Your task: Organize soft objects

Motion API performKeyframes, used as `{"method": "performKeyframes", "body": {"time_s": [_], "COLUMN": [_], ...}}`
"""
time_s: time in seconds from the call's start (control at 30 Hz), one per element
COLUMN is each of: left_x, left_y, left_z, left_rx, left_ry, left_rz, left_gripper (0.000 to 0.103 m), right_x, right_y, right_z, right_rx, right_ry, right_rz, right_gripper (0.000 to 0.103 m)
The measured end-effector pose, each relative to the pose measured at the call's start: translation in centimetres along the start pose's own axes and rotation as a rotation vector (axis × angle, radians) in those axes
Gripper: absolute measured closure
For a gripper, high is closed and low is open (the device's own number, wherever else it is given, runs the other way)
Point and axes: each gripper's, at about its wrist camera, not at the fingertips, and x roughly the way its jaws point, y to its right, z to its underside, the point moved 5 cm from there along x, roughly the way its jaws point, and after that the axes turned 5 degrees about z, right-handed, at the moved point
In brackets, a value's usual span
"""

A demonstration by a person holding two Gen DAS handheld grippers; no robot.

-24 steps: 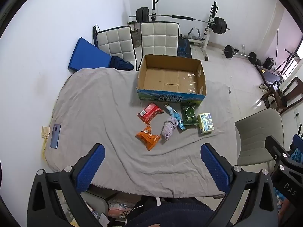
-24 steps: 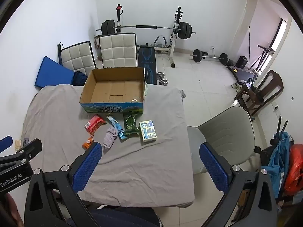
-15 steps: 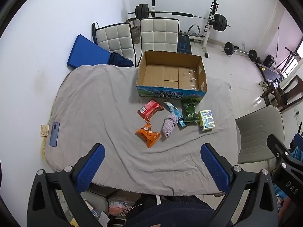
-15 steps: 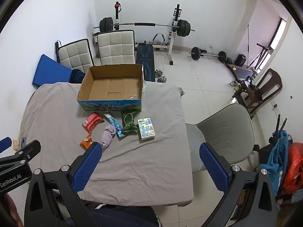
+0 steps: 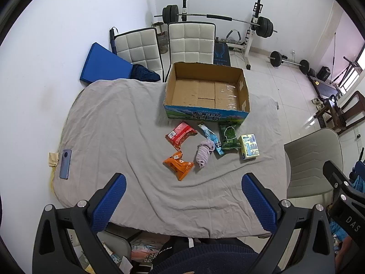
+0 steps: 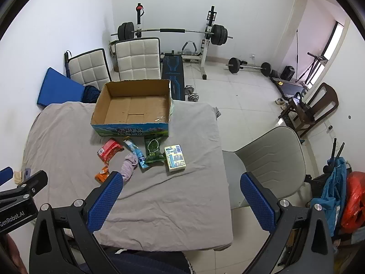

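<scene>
You are holding both tongs, left (image 5: 182,196) and right (image 6: 180,196), spread apart and empty above the tabletop (image 5: 109,123); the soft packets (image 5: 181,134) are lying clustered before the open box (image 5: 206,114), ready for loading.

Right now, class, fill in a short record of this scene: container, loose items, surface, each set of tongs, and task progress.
container: cardboard box, open, nothing visible inside
loose items: red packet, orange packet, purple cloth, blue packet, green packet, small yellow-green box, all in front of the container
surface: grey sheet
left tongs: open, holding nothing
right tongs: open, holding nothing
progress: nothing packed yet
</scene>
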Motion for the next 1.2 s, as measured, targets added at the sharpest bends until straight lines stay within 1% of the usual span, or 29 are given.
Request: {"method": "performKeyframes", "body": {"time_s": [0.8,1.2], "left_x": [-0.6,-1.2], "left_y": [1.9,1.6], "left_z": [-0.7,-0.9], "left_rx": [0.019,0.017], "left_ry": [0.014,0.030], "left_rz": [-0.001,-0.002], "left_gripper": [0.000,0.000], "right_x": [-0.5,-1.0], "right_y": [0.9,1.2], "right_z": [-0.3,-0.8], "right_rx": [0.017,0.018], "right_ry": [0.013,0.027], "right_rz": [0.022,0.014], "right_gripper": [0.000,0.000]}}
